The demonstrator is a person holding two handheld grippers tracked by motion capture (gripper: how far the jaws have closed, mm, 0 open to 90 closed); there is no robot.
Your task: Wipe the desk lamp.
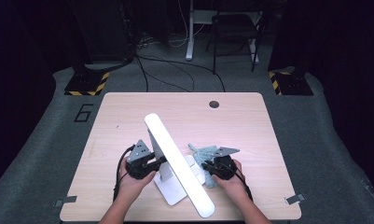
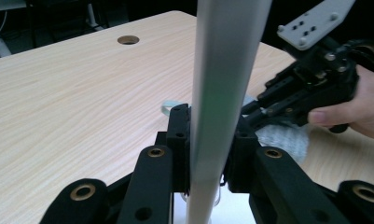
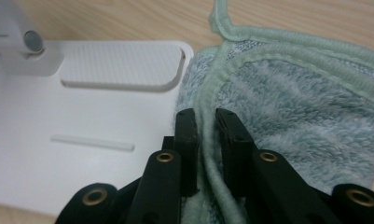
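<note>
Two hands come in from the near edge of the desk (image 1: 128,116), each gripping a tool, forearms angled slightly inward.

Left tool (image 1: 153,164): held low, just left of the lamp's upright. Jaws point right, toward the middle of the desk. In the left gripper view the left tool (image 2: 211,135) is clamped on the lamp's pale stem (image 2: 217,107), one jaw on either side, pads pressing it. Left hand (image 1: 133,179) wraps the tool body from behind; cable loops off its left side.

Right tool (image 1: 208,168): held just right of the lamp's base, jaws pointing left and down. In the right gripper view the right tool (image 3: 206,128) is pinched narrow on the hemmed edge of a pale green cloth (image 3: 292,112), the hem running up between the jaws. Right hand (image 1: 229,179) sits behind the tool, wrist low near the desk.

Lamp (image 1: 175,163): white, long light bar running diagonally from mid-desk to the near edge, flat base (image 3: 58,140) on the desk between the two hands. Cloth (image 1: 204,153) lies on the desk touching the base's right edge.
</note>
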